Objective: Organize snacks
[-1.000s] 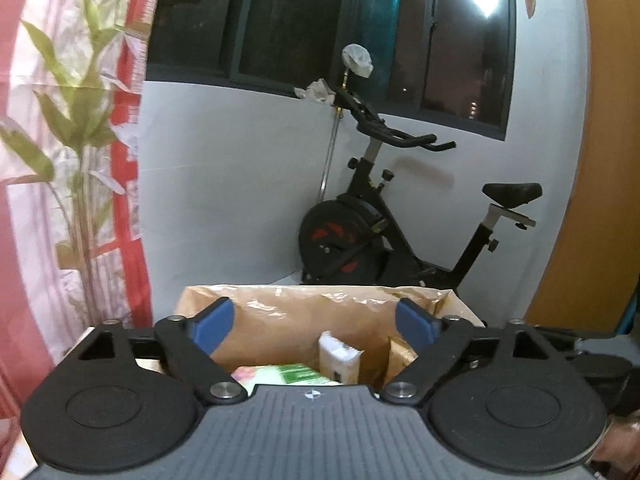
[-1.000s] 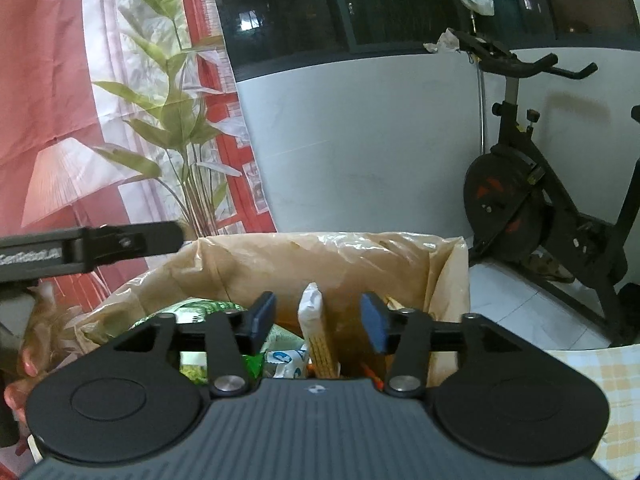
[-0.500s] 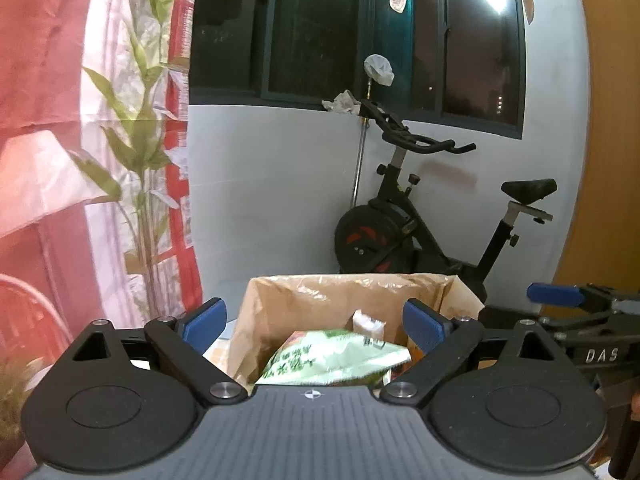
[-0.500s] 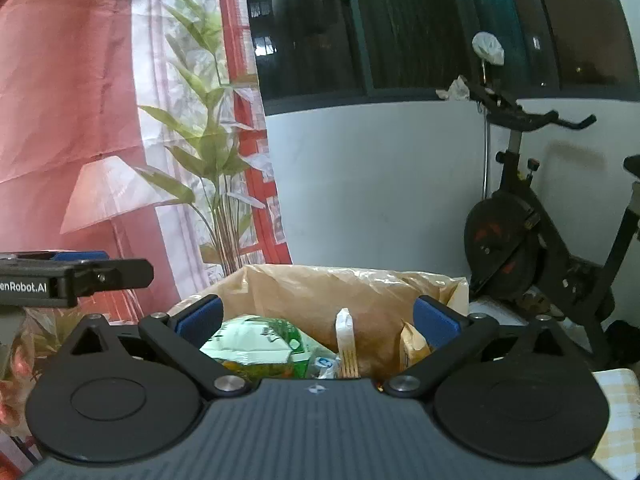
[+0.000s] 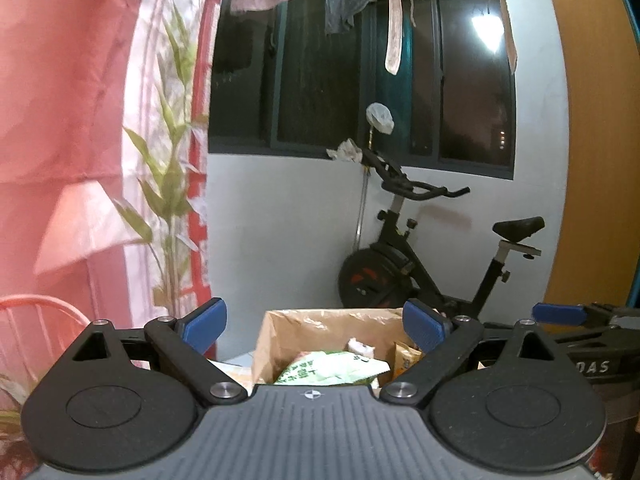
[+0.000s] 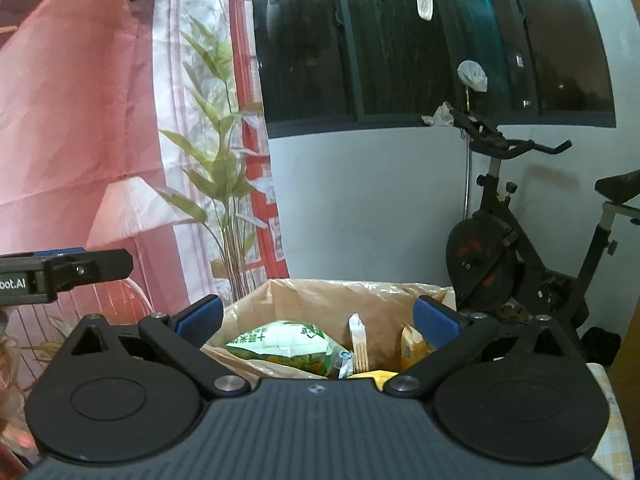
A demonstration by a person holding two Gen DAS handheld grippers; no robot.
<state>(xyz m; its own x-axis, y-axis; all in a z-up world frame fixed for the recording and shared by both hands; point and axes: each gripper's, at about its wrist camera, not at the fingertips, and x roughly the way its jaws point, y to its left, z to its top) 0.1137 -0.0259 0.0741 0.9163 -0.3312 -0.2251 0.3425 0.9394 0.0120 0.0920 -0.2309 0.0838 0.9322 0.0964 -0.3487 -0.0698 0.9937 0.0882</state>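
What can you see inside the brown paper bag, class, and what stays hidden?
Inside the paper bag: a green snack packet, an upright narrow white packet and a yellow-orange packet. Whatever lies beneath them is covered by the gripper body and bag wall.

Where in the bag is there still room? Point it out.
Paper bag: a narrow gap shows between the upright white packet and the yellow packet by the right wall. The left side is crowded by the green snack bag. The bag's floor is hidden.

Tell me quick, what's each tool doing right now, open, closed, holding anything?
Left tool: open, holding nothing.
Right tool: open, holding nothing; the snack packets sit in the paper bag beyond it.
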